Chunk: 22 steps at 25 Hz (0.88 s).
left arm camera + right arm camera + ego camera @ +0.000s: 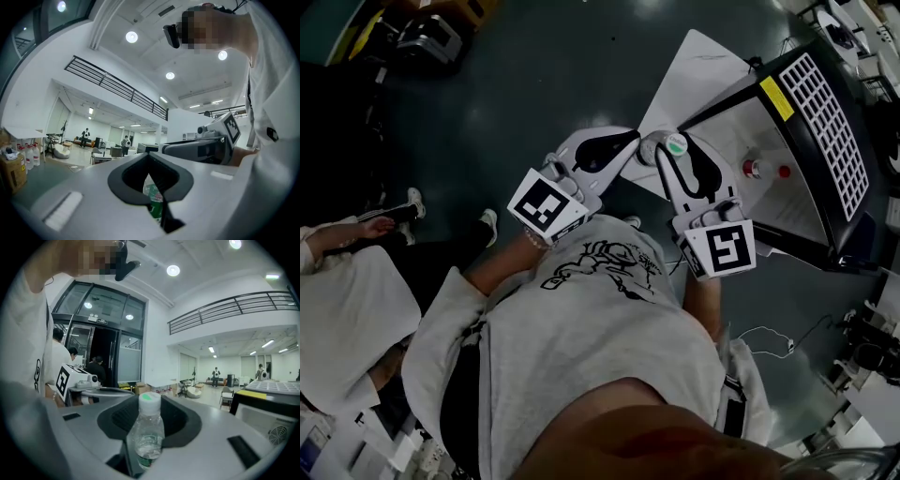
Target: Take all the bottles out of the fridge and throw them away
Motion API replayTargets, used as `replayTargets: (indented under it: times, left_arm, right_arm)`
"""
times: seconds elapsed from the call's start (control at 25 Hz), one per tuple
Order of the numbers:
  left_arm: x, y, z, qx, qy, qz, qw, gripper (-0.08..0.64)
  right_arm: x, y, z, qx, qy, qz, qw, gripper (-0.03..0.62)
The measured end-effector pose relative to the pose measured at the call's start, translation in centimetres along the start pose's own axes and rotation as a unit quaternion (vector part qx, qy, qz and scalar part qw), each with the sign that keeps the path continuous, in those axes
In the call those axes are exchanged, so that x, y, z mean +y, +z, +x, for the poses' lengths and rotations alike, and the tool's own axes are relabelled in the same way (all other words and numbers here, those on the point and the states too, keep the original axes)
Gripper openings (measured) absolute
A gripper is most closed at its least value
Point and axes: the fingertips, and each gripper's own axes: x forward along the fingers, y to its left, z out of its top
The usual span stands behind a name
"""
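Here, 2 claws side by side above the dark glossy floor [534,84], just ahead of a grey printed sweatshirt [600,319]. Left claw [150,164]: clenched on a clear plastic bottle with a green label [155,199], seen only as a sliver between the dark pads. Right claw [150,404]: clamped round a clear plastic bottle with a white, green-topped cap [149,427], upright, neck and cap poking above the pads. In the head view, at 2 o'clock from both claws, a black box-shaped fridge with a white inside [825,103], its white door [698,66] standing open at 10 o'clock of that inside. Within it, at 3 o'clock from the right claw's cap, 2 small red-capped bottles [753,169] side by side, well apart from both claws. At 9 o'clock of the left claw, another person in a white top [342,281].
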Motion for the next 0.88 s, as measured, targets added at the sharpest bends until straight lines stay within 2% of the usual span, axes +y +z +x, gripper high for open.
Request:
replayTargets:
  times: [0.16,0.32,0.88]
  left_arm:
    - [2.0,0.1,-2.0,-0.001,0.007,-0.002,1.0,0.009]
    - [3.9,0.2,-3.7,-0.002,0.012,-0.003,0.9999,0.009]
    - [9.8,0.4,-8.5,0.001,0.026,-0.007,0.9996,0.009]
  right_arm:
    - [2.0,0.5,2.2,-0.013,0.018,-0.008,1.0,0.147]
    - [3.5,0.6,4.3,-0.004,0.028,-0.019,0.999,0.147]
    - [7.8,1.4,10.7,-0.005,0.047,-0.013,0.999,0.147]
